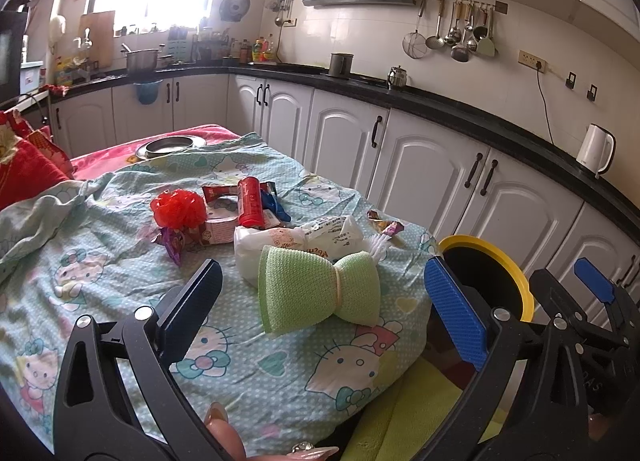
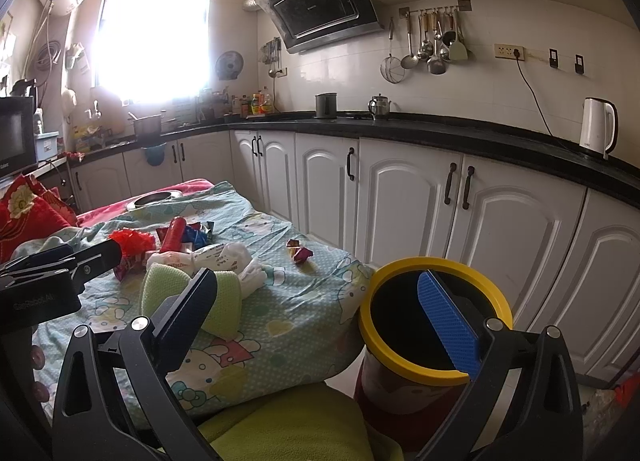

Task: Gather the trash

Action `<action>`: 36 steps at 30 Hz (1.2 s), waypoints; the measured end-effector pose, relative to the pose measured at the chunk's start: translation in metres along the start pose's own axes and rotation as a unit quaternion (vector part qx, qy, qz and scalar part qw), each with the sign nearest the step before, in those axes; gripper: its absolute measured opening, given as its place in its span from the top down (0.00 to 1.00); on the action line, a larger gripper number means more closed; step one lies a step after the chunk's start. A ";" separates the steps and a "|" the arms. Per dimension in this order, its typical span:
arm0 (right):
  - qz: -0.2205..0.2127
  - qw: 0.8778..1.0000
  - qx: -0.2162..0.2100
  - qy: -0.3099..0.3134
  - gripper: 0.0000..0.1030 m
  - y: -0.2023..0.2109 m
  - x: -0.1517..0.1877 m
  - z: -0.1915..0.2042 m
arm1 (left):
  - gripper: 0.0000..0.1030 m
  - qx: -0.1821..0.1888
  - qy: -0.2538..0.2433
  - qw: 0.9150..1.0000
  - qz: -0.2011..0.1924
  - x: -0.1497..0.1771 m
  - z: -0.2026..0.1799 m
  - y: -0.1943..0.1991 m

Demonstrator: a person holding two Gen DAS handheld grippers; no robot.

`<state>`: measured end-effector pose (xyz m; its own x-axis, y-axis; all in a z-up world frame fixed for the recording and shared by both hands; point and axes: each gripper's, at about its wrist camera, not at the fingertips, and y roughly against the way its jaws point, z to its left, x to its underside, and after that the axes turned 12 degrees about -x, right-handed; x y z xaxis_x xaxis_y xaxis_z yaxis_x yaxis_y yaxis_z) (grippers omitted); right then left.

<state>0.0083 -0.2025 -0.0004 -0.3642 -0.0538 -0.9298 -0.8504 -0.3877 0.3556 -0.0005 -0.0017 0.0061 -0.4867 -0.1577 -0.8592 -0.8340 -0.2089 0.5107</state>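
A green bow-shaped sponge (image 1: 316, 293) lies on the cartoon-print cloth, right between the fingers of my open left gripper (image 1: 326, 289), which holds nothing. Behind it are a white plastic bag (image 1: 304, 241), a red can (image 1: 250, 203), a red mesh puff (image 1: 178, 209), a pink box (image 1: 220, 227) and crumpled candy wrappers (image 1: 386, 225). My right gripper (image 2: 320, 305) is open and empty, with its blue pad (image 2: 448, 321) in front of the yellow-rimmed bin (image 2: 400, 271). The sponge (image 2: 160, 281) and wrappers (image 2: 300, 252) also show in the right wrist view.
The cloth-covered table (image 1: 120, 301) ends near the bin (image 1: 516, 273), which stands on the floor at its right corner. White cabinets (image 2: 400, 201) run close behind. A metal dish (image 1: 172, 145) sits at the far end. A red cushion (image 1: 28, 169) lies at the left.
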 end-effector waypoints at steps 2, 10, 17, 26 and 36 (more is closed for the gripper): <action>0.000 1.000 0.000 0.000 0.06 0.000 0.000 0.000 | 0.10 0.001 0.000 1.000 0.000 0.000 0.000 0.000; 0.000 1.000 0.000 0.000 0.06 0.000 0.000 0.001 | 0.10 0.001 0.000 1.000 0.000 0.000 0.000 0.000; 0.002 1.000 -0.003 0.003 0.06 0.001 -0.001 0.003 | 0.10 0.000 0.001 1.000 0.000 -0.001 -0.002 0.004; 0.024 0.998 -0.049 0.026 0.06 -0.017 -0.005 0.018 | 0.10 -0.011 0.035 0.999 0.007 0.000 0.026 -0.006; 0.080 0.989 -0.110 0.056 0.06 -0.071 -0.008 0.058 | 0.10 -0.054 0.069 0.996 0.015 -0.010 0.072 -0.030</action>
<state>0.0497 -0.1216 -0.0126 -0.4318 -0.2273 -0.8729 -0.6778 -0.5567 0.4802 0.0103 0.0758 -0.0030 -0.4635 -0.2952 -0.8355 -0.7837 -0.3034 0.5420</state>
